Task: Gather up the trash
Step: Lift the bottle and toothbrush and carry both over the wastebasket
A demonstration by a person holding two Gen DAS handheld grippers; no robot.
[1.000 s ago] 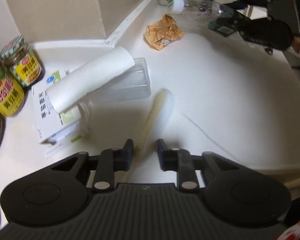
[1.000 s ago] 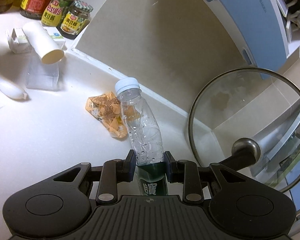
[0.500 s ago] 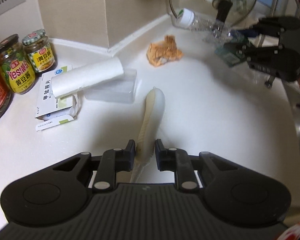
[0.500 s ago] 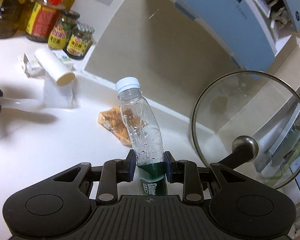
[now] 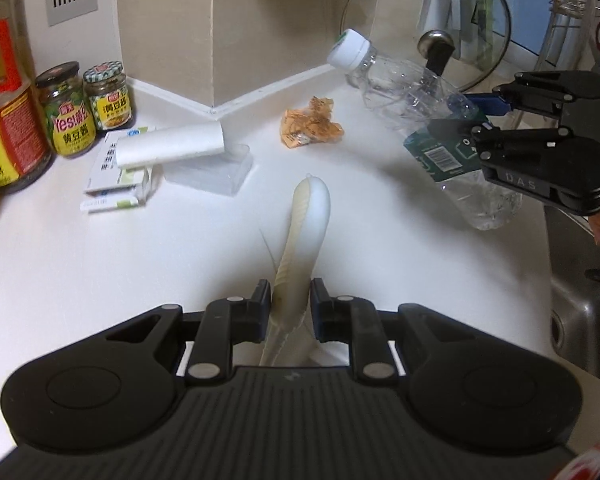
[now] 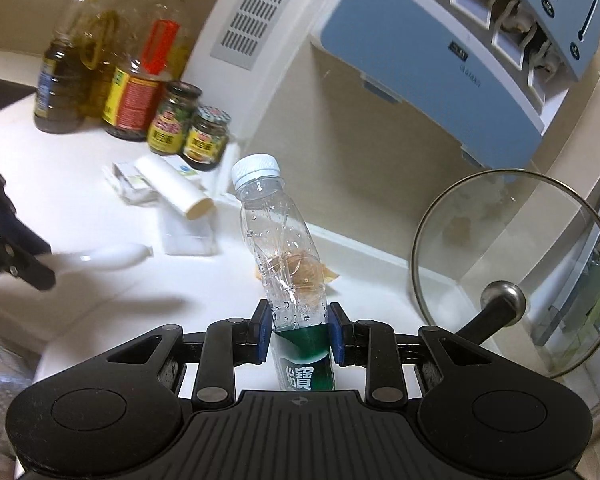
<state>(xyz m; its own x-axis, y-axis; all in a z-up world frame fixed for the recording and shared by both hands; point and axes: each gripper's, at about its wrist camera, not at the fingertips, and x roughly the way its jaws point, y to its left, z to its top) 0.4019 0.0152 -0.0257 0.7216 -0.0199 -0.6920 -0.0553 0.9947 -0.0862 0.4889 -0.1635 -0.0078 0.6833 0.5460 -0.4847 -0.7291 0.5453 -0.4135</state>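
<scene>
Behind the plastic bottle point(image 6: 284, 248), an orange wrapper point(image 6: 300, 270) shows only dimly.

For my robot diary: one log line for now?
left hand-held gripper: holds pale white peel | right hand-held gripper: holds clear plastic bottle

A white surface point(image 5: 100, 272) is seen. The empty bottle point(image 6: 284, 256) is clear, capped in white, with a dark green label printed in white characters. A pale cream, ribbed wrapper point(image 5: 304, 232) is shown. The crumpled packet point(image 5: 310, 128) beyond the bottle is orange with a brown pattern. Both claws, left point(image 5: 290, 312) and right point(image 6: 298, 332), are black, the right padded in blue. The jars point(image 5: 86, 108) behind the white roll point(image 5: 172, 146) are labelled yellow and green, one lid green-and-white checked.
</scene>
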